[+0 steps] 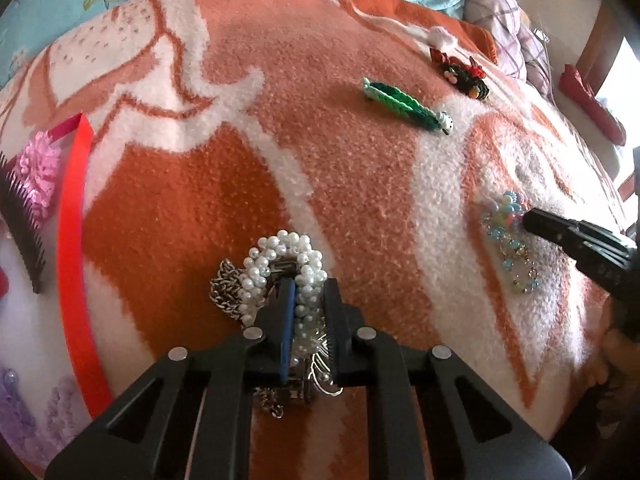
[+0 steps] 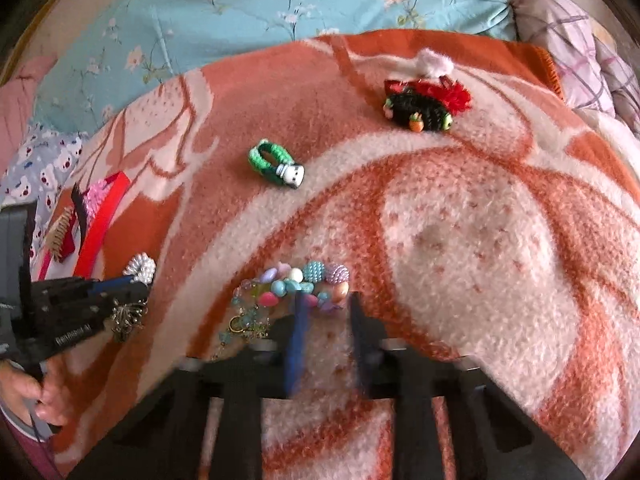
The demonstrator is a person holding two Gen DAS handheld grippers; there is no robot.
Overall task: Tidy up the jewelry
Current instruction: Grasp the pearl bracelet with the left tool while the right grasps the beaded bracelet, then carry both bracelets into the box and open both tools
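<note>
My left gripper (image 1: 308, 292) is shut on a white pearl bracelet (image 1: 280, 256) with a silver chain (image 1: 226, 292) hanging from it, low over the orange-and-white blanket (image 1: 320, 140). In the right wrist view that gripper (image 2: 132, 284) shows at the left with the pearls (image 2: 140, 267). My right gripper (image 2: 326, 300) is open, its fingertips at the near edge of a pastel bead bracelet (image 2: 296, 284) that lies on the blanket. In the left wrist view its finger (image 1: 560, 228) touches those beads (image 1: 506, 216). A green woven bracelet (image 1: 404, 106) and a black-and-red hair tie (image 1: 464, 72) lie farther back.
At the left lie a red headband (image 1: 70, 240), a black comb (image 1: 20, 224) and a pink flower clip (image 1: 38, 176). A blue floral quilt (image 2: 260, 12) and a plaid pillow (image 2: 580, 48) lie beyond the blanket. A white fluffy piece (image 2: 434, 62) sits by the hair tie.
</note>
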